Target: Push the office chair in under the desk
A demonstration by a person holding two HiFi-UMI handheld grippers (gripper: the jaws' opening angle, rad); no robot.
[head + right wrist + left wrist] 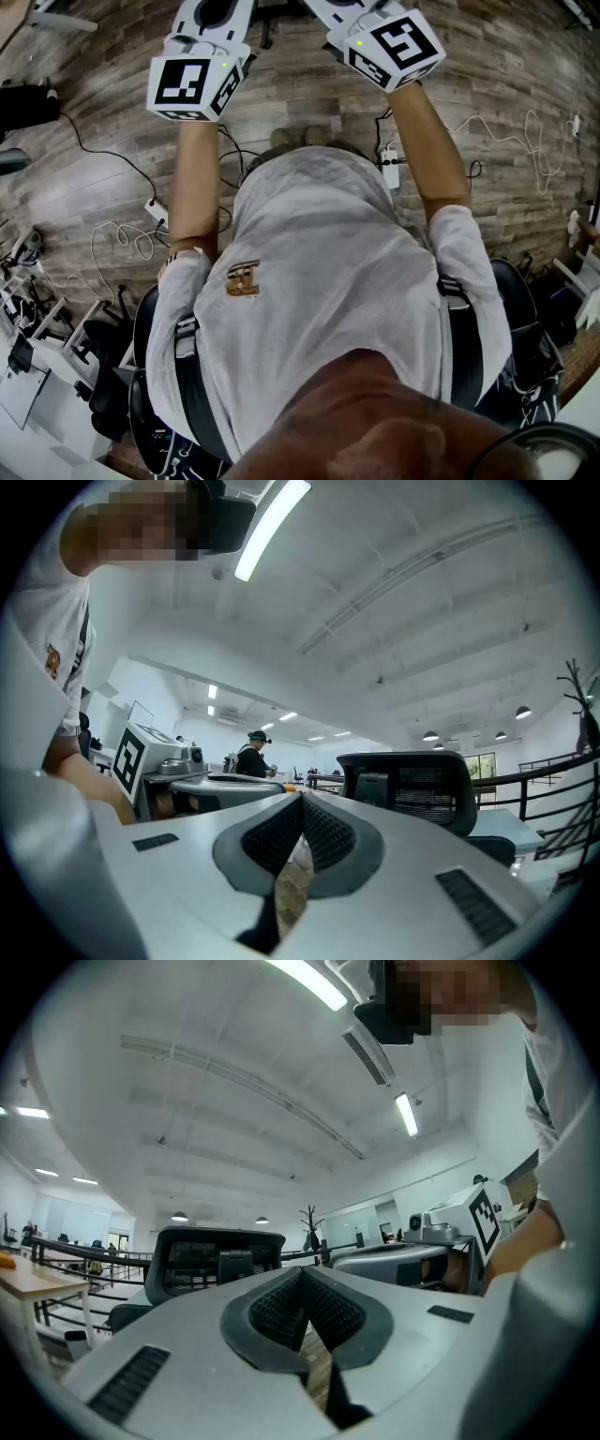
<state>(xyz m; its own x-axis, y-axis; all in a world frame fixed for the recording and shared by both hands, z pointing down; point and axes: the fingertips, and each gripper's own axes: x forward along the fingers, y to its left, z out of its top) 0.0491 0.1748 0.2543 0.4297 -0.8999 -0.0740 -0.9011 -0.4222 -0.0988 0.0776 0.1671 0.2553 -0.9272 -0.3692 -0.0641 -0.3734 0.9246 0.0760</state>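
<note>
My left gripper [302, 1277] is shut tight and holds nothing. It is up in the air, out in front of me. The office chair [212, 1262] with the black net back stands past it, well apart, and nothing touches it. My right gripper [302, 803] is shut and empty too, side by side with the left one. So I think the job has not begun: I have yet to reach the chair and push it in. I cannot tell for sure which desk it goes under. It may be the pale top [506, 829] just beside the chair.

Below me is a brown wood floor [506, 84]. On the left a black cable [94, 150] runs toward a white plug strip [155, 208]. On the right lies a thin white cable [511, 131]. The room is big and white. It has a wooden table [33, 1283] and a rail [66, 1252] on the left, long ceiling lights [305, 981], and another person [251, 757] far off.
</note>
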